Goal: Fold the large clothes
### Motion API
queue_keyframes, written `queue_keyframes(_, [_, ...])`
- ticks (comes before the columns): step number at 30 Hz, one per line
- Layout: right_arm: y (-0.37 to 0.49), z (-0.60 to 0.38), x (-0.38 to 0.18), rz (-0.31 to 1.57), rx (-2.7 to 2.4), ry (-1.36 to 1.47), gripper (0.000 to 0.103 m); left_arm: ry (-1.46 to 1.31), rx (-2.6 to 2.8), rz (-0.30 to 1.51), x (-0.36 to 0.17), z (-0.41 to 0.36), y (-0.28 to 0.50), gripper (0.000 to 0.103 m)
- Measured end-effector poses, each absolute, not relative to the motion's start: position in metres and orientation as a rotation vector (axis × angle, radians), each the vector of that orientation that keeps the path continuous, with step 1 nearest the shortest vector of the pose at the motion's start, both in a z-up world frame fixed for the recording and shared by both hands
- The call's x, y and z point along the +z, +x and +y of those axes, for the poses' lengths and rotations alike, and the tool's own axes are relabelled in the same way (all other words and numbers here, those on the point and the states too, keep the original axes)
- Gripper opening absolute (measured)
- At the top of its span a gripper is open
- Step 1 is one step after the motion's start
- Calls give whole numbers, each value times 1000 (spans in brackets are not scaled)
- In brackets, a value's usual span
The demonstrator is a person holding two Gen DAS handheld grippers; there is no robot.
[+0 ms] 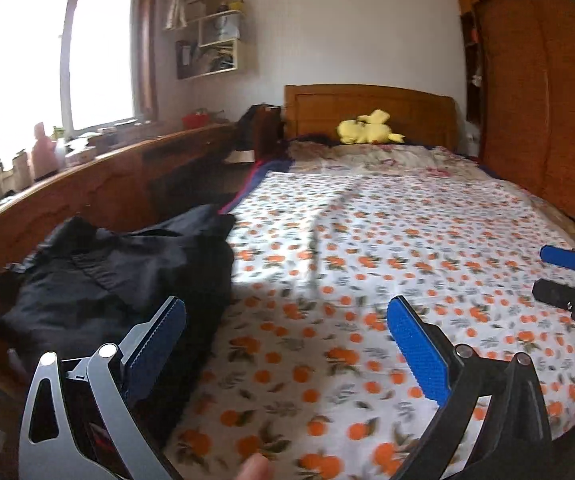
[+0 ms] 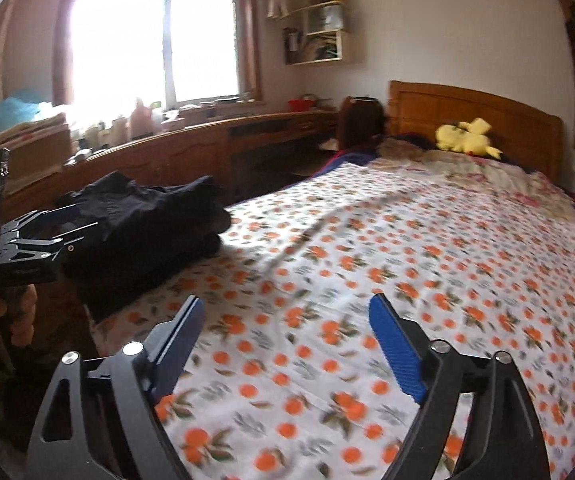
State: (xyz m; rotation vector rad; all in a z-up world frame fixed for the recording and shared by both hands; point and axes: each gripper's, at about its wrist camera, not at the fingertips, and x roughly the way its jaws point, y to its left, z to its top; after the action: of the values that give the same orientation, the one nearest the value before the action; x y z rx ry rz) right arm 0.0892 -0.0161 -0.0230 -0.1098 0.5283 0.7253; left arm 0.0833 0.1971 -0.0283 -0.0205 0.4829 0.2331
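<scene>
While the bed (image 1: 367,248) with its orange-print sheet lies mostly bare in front of us, the dark clothes (image 1: 119,276) sit in a rumpled heap at its left edge, near the foot. We judge that we stand between garments: nothing is in hand and the next piece must be fetched. Our left gripper (image 1: 287,332) hangs just beside the heap, jaws spread wide and empty; our right gripper (image 2: 287,332) hovers over the bare sheet, released too. Next we need to reach left, pinch one garment's edge and drag it onto the open sheet.
</scene>
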Motion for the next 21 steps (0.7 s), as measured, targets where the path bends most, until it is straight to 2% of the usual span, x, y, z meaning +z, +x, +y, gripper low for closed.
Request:
queue_keyframes(3, [83, -45, -29, 523, 665, -82, 96, -34, 199, 497, -34, 173, 91, 101])
queue_keyframes(14, [49, -146, -49, 537, 455, 15, 96, -42, 47, 543, -67, 76, 103, 101])
queue_keyframes(21, [16, -185, -31, 490, 389, 34, 96, -27, -8, 512, -53, 20, 79, 101])
